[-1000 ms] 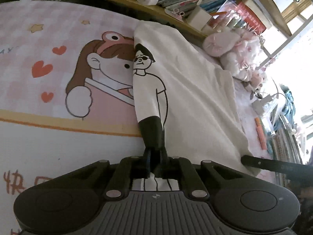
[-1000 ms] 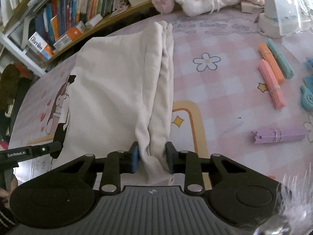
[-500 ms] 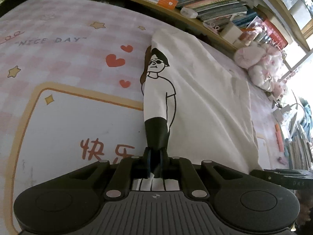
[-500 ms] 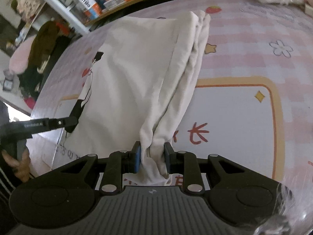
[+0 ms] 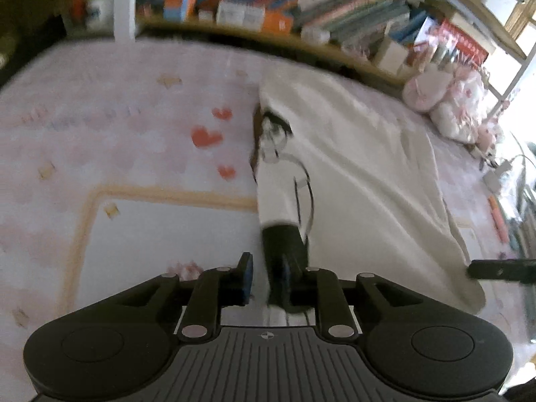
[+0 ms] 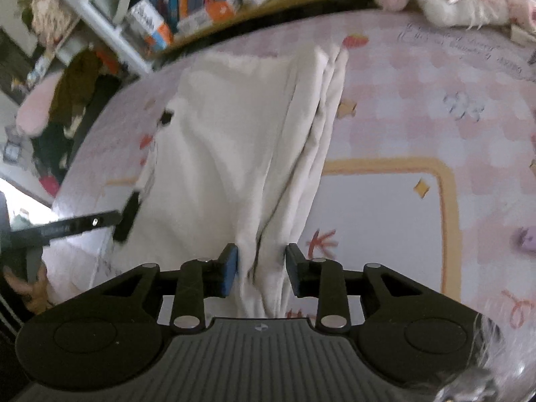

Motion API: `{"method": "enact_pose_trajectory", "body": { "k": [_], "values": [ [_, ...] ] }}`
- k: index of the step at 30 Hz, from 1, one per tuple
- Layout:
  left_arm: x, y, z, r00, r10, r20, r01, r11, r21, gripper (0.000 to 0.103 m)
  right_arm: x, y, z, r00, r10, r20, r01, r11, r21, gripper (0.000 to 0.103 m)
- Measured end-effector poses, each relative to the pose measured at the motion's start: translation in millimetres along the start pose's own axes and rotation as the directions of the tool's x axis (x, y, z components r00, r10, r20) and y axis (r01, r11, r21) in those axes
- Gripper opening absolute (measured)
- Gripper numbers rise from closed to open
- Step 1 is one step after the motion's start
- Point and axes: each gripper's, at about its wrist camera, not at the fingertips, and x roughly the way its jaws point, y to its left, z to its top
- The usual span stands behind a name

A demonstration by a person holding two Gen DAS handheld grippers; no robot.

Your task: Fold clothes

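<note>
Shirt [image 6: 234, 154] hem between both opening tools: left tool [image 5: 266, 276], right tool [image 6: 261, 266]. Risk: cloth snags on pads, fold drags askew.

White T-shirt [image 5: 361, 181], folded lengthwise into a long panel and lying flat on the pink checked play mat [image 5: 110, 140]. Its far end points toward the bookshelf [image 5: 301, 10] at the mat's back edge; its near end reaches the mat's white, orange-bordered rectangle. A printed cartoon figure with black hair, white top and black trousers runs along one long edge. The opposite long edge [image 6: 315, 140] is gathered into several stacked, creased layers.
</note>
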Motion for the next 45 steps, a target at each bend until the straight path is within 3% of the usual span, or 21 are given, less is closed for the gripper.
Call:
{"method": "enact_pose_trajectory", "body": {
  "k": [3,10,14,17,18,21,22,26,29,33,36,41,45],
  "values": [
    [-4,-10,3,0.998,-0.045,0.054,0.044,0.999,0.02,0.039,1,-8,21,0.998,-0.009,0.057,0.008,1.0,0.026,0.033],
    [27,-45,-14,0.996,-0.083,-0.034,0.087,0.985,0.15,0.041,37,-26,94,0.982,-0.1,0.161,0.097,0.995,0.027,0.036],
    [31,-51,-21,0.995,-0.091,-0.036,0.096,0.977,0.188,0.056,63,-37,129,0.976,-0.148,0.162,0.146,0.989,0.029,0.032],
    [30,-54,-23,0.994,-0.101,-0.036,0.106,0.972,0.211,0.063,80,-34,139,0.974,-0.178,0.137,0.182,0.983,-0.015,0.007],
    [30,-55,-24,0.994,-0.1,-0.035,0.106,0.97,0.22,0.064,80,-31,140,0.973,-0.177,0.146,0.186,0.982,-0.045,0.004],
    [31,-57,-25,0.995,-0.098,-0.035,0.103,0.964,0.244,0.064,53,-22,136,0.956,-0.108,0.272,0.132,0.988,-0.074,0.003],
    [31,-57,-26,0.995,-0.097,-0.035,0.102,0.962,0.252,0.064,51,-23,135,0.949,-0.12,0.291,0.145,0.987,-0.067,0.003],
    [30,-56,-23,0.994,-0.099,-0.047,0.108,0.96,0.257,0.064,88,-46,136,0.963,-0.199,0.182,0.2,0.98,0.014,0.004],
    [29,-56,-23,0.994,-0.103,-0.047,0.111,0.961,0.252,0.065,91,-51,136,0.963,-0.206,0.173,0.204,0.979,0.028,0.005],
    [31,-58,-22,0.992,-0.117,-0.055,0.128,0.956,0.263,0.078,69,-47,129,0.958,-0.207,0.199,0.198,0.978,0.065,0.011],
    [32,-62,-23,0.992,-0.114,-0.056,0.125,0.953,0.274,0.081,44,-33,108,0.966,-0.172,0.195,0.169,0.985,0.032,0.014],
    [29,-61,-20,0.994,-0.1,-0.04,0.107,0.96,0.258,0.081,15,9,56,0.987,-0.118,0.113,0.13,0.986,-0.103,0.028],
    [17,-56,-16,0.994,-0.097,0.044,0.085,0.972,0.219,0.081,10,34,15,0.988,-0.137,0.065,0.145,0.978,-0.149,0.033]
  ]
}}
